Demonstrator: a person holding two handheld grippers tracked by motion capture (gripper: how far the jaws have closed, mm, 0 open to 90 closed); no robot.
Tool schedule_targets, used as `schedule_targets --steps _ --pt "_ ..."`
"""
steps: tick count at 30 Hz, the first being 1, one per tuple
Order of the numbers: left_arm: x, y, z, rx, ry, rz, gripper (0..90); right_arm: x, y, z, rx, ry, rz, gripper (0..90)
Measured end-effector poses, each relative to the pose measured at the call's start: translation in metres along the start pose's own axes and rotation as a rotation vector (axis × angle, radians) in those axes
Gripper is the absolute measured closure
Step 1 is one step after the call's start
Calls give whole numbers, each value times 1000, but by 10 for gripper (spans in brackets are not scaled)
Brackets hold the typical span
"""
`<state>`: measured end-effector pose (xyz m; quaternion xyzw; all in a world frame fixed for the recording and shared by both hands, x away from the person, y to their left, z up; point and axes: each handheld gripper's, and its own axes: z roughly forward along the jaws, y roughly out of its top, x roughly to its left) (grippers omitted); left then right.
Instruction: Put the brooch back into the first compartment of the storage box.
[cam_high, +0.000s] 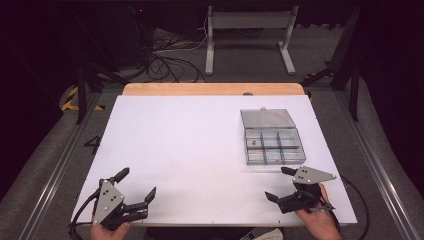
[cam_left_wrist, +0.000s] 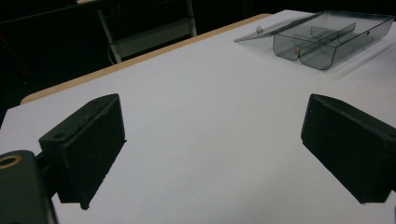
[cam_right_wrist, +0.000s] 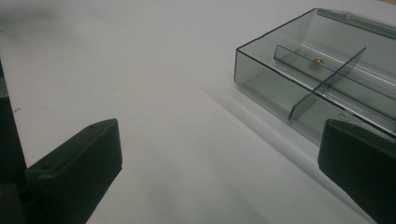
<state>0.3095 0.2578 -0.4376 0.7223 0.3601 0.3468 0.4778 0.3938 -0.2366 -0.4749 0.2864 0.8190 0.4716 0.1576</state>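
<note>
A clear grey compartment box lies open at the right of the white table, its lid flat behind it. A small brass-coloured piece rests in a far-left compartment, also seen as a speck in the right gripper view. My right gripper stands open just in front of the box, held by a hand. My left gripper stands open near the table's front left corner, nothing between its fingers. The box shows far off in the left gripper view.
A wooden strip edges the table's far side. Beyond it stand a white metal frame and loose cables on the floor. Metal rails run along both sides of the table.
</note>
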Motion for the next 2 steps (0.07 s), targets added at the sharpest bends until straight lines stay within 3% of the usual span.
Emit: schedule_targets --steps 2 --pt "1 0 0 1 -2 0 65 -1 0 -1 1 -12 11 3"
